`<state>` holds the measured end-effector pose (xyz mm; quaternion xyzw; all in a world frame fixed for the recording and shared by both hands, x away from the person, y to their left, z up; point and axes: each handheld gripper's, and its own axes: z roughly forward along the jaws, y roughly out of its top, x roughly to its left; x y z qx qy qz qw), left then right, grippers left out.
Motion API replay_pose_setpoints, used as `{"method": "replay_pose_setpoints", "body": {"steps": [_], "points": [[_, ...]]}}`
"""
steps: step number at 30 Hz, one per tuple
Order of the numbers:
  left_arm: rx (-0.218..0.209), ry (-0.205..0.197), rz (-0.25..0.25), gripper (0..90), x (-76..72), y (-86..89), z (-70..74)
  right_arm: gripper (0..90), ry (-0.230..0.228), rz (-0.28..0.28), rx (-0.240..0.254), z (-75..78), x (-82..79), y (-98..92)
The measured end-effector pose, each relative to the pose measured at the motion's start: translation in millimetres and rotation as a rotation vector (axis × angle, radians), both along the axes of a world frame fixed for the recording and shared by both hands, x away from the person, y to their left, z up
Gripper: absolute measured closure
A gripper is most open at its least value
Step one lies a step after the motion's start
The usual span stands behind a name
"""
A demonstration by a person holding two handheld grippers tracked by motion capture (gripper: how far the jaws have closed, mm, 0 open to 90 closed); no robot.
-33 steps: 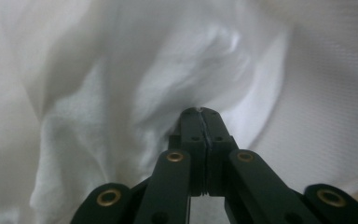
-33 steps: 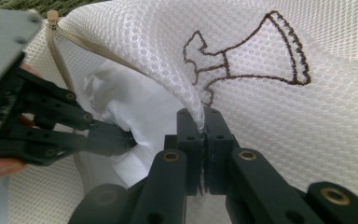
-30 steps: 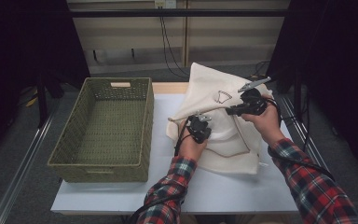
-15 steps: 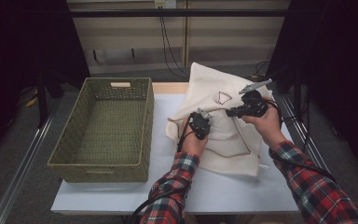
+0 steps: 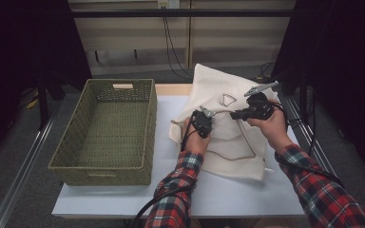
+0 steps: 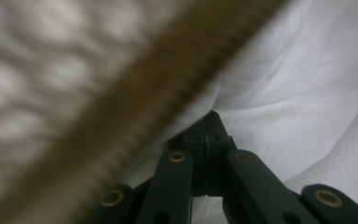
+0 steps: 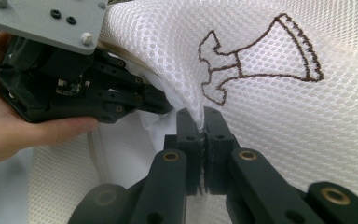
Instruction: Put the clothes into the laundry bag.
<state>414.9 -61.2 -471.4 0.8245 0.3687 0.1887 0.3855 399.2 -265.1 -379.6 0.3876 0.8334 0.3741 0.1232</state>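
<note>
Both grips are on: the left hand-held gripper [image 5: 208,114] and the right hand-held gripper [image 7: 204,122] each pinch a fold of the white mesh bag [image 5: 228,137], lifted partway off the bench [image 5: 171,156]. Wicker basket [image 5: 105,130] sits empty, so the transfer remains.

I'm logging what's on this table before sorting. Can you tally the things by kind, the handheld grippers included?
Woven basket: 1
White mesh bag: 1
Grippers: 2, the left gripper and the right gripper, each with jaws shut on the bag
Total: 4
</note>
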Motion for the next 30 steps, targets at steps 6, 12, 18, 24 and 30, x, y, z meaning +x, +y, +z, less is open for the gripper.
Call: {"method": "replay_pose_setpoints", "body": {"steps": [6, 12, 18, 24, 30], "points": [[-0.067, 0.053, -0.014, 89.8, -4.3, 1.7, 0.5, 87.5, 0.003, 0.007, 0.005, -0.2, 0.7, 0.0], [-0.082, 0.055, -0.045, 78.9, -10.6, 8.3, 7.8, 87.5, 0.001, 0.022, 0.002, 0.0, 2.1, 3.1], [-0.123, 0.071, -0.051, 66.8, -18.6, 11.4, 14.9, 87.5, 0.003, 0.023, -0.004, 0.9, 1.0, 6.7], [-0.129, 0.073, -0.048, 59.7, -24.3, 18.6, 22.1, 87.3, 0.001, 0.032, 0.000, 0.8, -1.2, 8.1], [-0.121, 0.050, -0.055, 48.1, -29.2, 26.1, 27.4, 87.3, -0.004, 0.028, -0.012, 2.2, -2.9, 10.0]]}}
